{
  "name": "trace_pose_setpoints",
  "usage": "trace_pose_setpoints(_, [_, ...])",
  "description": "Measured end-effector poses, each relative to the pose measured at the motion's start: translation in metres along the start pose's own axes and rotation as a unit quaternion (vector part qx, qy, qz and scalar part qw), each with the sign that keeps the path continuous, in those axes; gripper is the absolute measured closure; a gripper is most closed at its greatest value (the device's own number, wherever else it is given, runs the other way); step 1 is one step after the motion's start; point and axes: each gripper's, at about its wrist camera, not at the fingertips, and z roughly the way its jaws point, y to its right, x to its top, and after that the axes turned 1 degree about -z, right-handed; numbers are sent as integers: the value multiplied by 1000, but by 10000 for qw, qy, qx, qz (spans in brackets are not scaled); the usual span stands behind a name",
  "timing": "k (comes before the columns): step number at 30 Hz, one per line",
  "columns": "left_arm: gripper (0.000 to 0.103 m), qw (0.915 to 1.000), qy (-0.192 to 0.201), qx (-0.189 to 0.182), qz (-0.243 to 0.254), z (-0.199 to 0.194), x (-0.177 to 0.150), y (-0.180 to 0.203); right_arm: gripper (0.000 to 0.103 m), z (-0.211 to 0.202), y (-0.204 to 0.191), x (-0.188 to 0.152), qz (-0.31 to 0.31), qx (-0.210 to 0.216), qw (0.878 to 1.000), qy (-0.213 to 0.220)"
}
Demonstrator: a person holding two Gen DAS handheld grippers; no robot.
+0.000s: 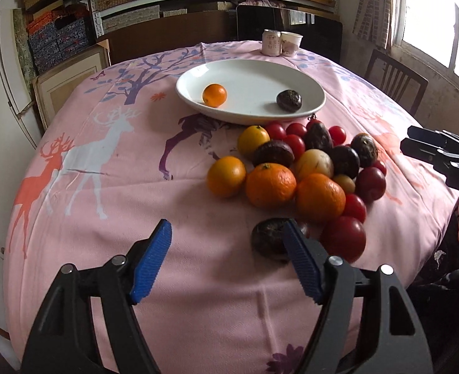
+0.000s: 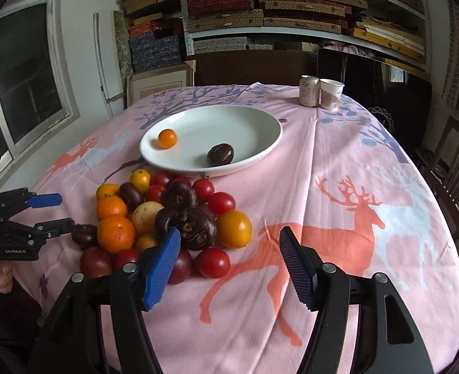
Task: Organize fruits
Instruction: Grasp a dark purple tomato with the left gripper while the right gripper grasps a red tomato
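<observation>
Nearest in the left wrist view, the left gripper [image 1: 226,249] stands released with bare cloth between its blue ribbed pads; a dark wrinkled passion fruit [image 1: 268,238] lies just behind its right pad, half hidden. The right gripper [image 2: 229,249] is likewise spread and empty, low in its own frame, its left pad covering part of a red plum.

The heap of mixed fruit [image 1: 301,168] sits mid-frame on the pink deer-print table [image 1: 120,218]. The small red tomatoes [image 2: 221,202] look thin-skinned and smooth, so they probably need a light squeeze across the widest part. The glossy round oranges [image 1: 270,184] seem firmer but apt to roll.

Farther back, the white oval plate [image 1: 248,71] holds one small orange and one passion fruit. Fruit underneath the heap is concealed.
</observation>
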Motion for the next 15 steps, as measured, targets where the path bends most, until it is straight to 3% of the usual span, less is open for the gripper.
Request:
trace_pose_setpoints(2, [35, 9996, 90, -274, 5, -2, -4, 3, 36, -5, -6, -3, -110, -2, 9999, 19])
trace_pose_setpoints(5, [41, 9983, -79, -578, 32, 5, -5, 11, 36, -11, -7, -5, -26, -10, 10000, 43])
trace_pose_setpoints(8, [43, 9985, -63, -466, 263, 6, -7, 21, 36, -15, -3, -6, 44, -57, 10000, 8])
trace_pose_setpoints(11, [43, 9972, -183, -704, 199, 13, -8, 21, 36, -16, -1, -10, 34, -137, 9999, -28])
trace_pose_setpoints(13, [44, 9973, -147, -653, 294, 19, -12, 25, 36, -14, 2, -12, 70, -171, 9998, -52])
trace_pose_setpoints(15, [44, 9955, -350, -853, 217, 32, -14, 22, 36, -10, 6, -16, 182, -132, 9997, -105])
